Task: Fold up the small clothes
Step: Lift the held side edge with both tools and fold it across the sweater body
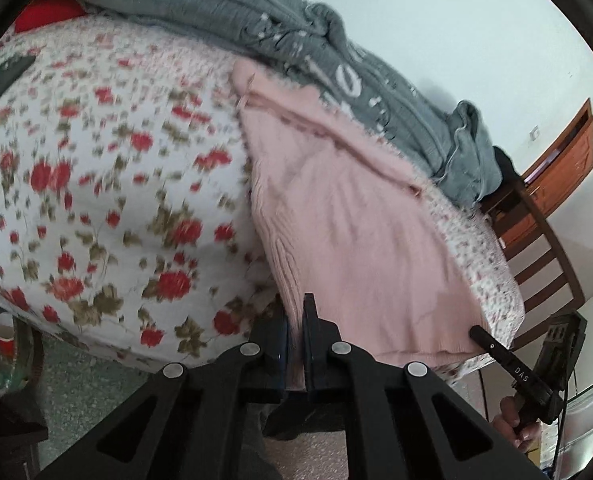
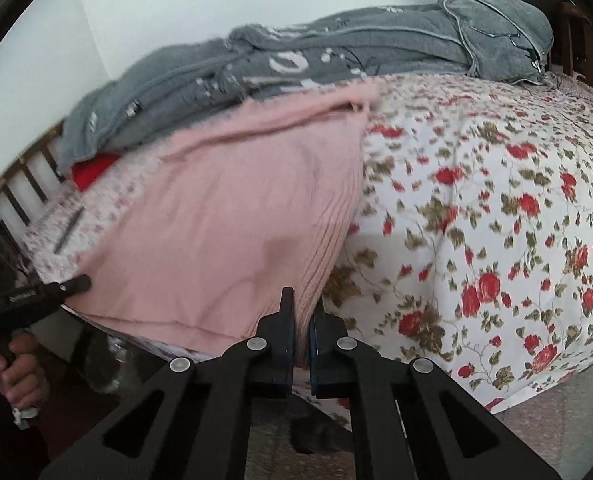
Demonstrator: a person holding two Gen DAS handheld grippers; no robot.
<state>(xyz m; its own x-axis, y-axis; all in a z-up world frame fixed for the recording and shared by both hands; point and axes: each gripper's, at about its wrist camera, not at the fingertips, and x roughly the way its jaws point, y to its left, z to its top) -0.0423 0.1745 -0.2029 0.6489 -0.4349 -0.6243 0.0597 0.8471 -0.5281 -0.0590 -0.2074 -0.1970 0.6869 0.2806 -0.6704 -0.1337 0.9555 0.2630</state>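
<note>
A pink knit sweater (image 1: 360,220) lies on a floral bedsheet (image 1: 96,184), its ribbed hem at the bed's near edge. My left gripper (image 1: 295,320) is shut on the hem's left corner. My right gripper (image 2: 302,312) is shut on the hem's other corner of the sweater (image 2: 232,216). In the left wrist view the right gripper (image 1: 492,344) shows at the sweater's right corner; in the right wrist view the left gripper (image 2: 68,284) shows at its left corner. The sweater's far end reaches a grey quilt.
A folded grey quilt (image 2: 296,60) lies along the wall side of the bed. A red item (image 2: 96,168) sits by the headboard (image 2: 16,184). A wooden chair (image 1: 544,264) stands at the bed's end. A dark flat object (image 1: 0,80) lies on the sheet. A red cup (image 1: 4,332) stands below.
</note>
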